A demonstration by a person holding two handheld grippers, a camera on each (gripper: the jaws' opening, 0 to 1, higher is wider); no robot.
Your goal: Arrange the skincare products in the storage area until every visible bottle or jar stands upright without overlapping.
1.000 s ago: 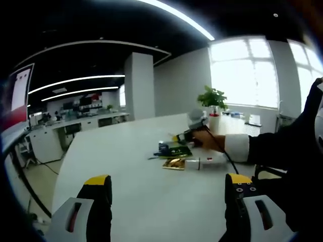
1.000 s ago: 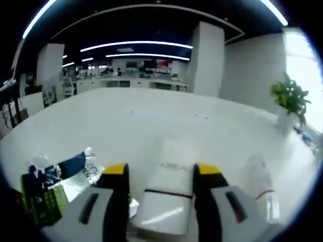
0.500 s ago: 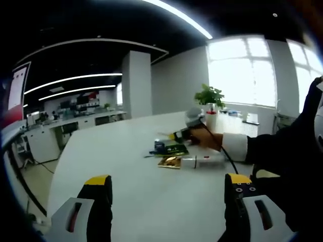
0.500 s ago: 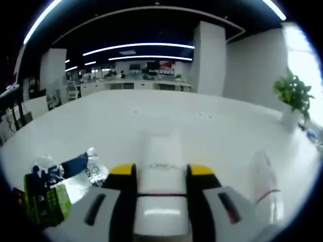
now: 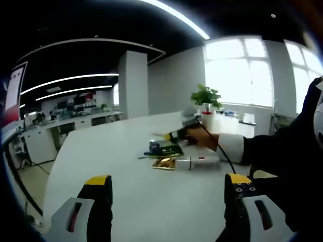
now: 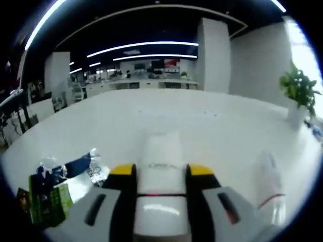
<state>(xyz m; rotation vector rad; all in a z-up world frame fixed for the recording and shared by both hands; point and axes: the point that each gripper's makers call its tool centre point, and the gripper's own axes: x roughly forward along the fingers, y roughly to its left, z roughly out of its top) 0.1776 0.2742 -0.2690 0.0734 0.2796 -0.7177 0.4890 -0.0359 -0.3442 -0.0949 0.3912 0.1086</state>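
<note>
Left gripper view looks across a broad white worktop (image 5: 126, 166) with the left gripper (image 5: 166, 201) in the foreground, its 2 jaws wide apart and holding nothing. Beyond it, towards the far right edge of the worktop, a small cluster of skincare products lies: a dark blue jar (image 5: 154, 146), a green packet (image 5: 169, 149), a gold sachet (image 5: 162, 162) and a white tube (image 5: 198, 161) on its side just beside the sachet. Further right, the person's hand (image 5: 196, 137) reaches in with the other gripper over that cluster. In the right gripper view, from the left, the green packet (image 6: 48, 201) and a dark blue item (image 6: 75, 164) sit near the gripper, with clear wrapping around them; I cannot tell whether the blue item is upright. In the middle, the right gripper (image 6: 161, 176) is closed on a white bottle (image 6: 161, 156), pinched between its 2 jaws. To the right, the white tube (image 6: 270, 179) lies flat on the worktop. Judging by this, the task is at an early stage: 1 bottle is in hand and not yet set down upright, the tube lies flat, and the packets are bunched close together. The room is an open office with strip lights, a pillar, a potted plant (image 5: 204, 98) and bright windows.
</note>
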